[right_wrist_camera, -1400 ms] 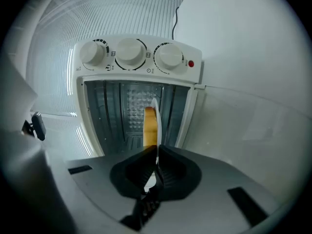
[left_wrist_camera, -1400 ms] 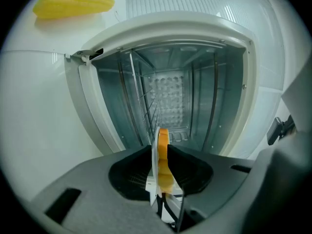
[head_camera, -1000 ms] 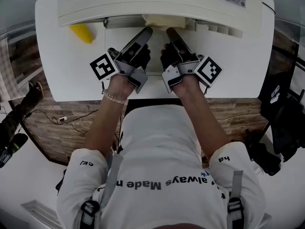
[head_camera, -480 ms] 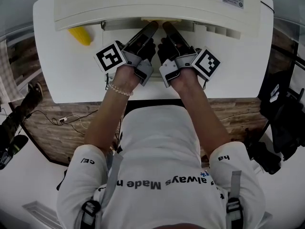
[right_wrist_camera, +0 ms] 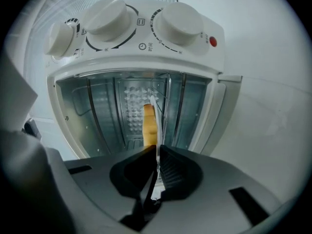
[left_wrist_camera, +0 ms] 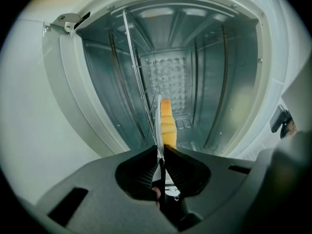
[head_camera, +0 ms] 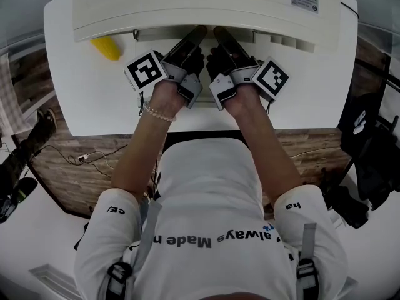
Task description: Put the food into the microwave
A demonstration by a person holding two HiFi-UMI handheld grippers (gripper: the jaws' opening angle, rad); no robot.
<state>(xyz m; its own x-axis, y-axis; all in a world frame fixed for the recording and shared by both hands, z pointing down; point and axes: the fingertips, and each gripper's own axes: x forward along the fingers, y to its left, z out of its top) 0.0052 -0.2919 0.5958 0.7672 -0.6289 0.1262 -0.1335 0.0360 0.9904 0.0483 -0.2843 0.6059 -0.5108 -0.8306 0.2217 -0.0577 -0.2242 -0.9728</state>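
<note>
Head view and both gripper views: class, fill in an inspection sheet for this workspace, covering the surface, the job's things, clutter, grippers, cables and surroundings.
Surface: white table, carrying the microwave.
Job's things: microwave, open, metal cavity in view; orange-yellow food on a thin white plate, seen edge-on, held at the opening.
Clutter: yellow item on the table left of the microwave; what it is cannot be told.
Grippers: left gripper and right gripper, jaws of both shut on the plate's rim.
Cables: thin cables on the floor at left.
Surroundings: wood-pattern floor; black bags at right.
</note>
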